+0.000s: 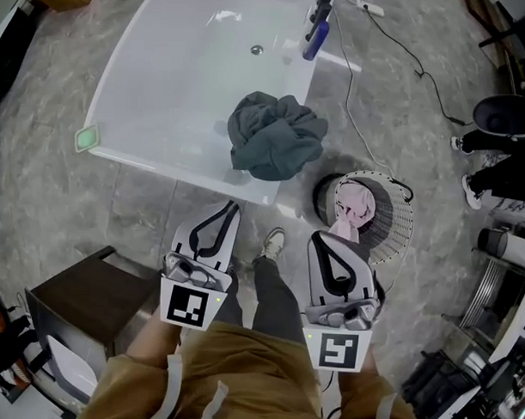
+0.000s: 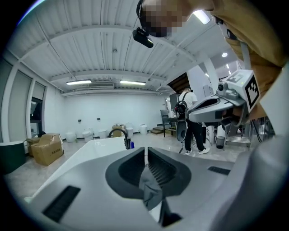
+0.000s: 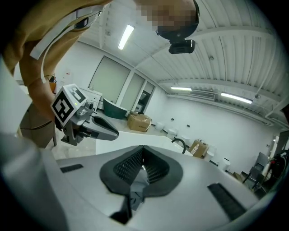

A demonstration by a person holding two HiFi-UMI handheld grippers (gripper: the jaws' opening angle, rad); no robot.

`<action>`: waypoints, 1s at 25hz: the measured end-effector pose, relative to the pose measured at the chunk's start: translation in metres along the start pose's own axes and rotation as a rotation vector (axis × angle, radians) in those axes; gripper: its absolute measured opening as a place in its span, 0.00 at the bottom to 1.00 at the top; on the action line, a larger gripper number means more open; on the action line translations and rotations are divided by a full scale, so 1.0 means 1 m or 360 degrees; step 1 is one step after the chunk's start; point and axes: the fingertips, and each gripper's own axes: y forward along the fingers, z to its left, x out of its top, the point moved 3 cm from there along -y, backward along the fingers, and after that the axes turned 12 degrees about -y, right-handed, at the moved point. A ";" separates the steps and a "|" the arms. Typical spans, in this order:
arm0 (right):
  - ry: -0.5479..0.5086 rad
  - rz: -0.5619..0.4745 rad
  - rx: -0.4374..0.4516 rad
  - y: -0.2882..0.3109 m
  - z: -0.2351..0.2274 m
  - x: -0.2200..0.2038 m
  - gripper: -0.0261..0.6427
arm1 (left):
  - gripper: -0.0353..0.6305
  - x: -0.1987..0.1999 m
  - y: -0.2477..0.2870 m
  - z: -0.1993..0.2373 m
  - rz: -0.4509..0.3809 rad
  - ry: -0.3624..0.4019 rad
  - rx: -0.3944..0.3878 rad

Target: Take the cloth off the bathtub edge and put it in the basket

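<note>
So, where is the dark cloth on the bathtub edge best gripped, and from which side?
Probably a raised fold at the top of the dark cloth. It lies crumpled in a heap over the bathtub rim, so coming from above on the near side looks easiest.

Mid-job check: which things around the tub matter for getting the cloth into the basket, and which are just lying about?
Job: grey cloth on the bathtub edge; basket beside the tub; left gripper and right gripper, both shut and empty.

Lying about: green pad on the tub corner; blue bottle at the tub's far end; floor cable; dark cabinet; pink cloth already in the basket.
</note>
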 end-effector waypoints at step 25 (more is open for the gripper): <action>0.0078 0.0102 0.0175 0.072 0.027 -0.140 0.05 | 0.25 -0.139 0.129 0.024 0.0289 -0.0067 0.0089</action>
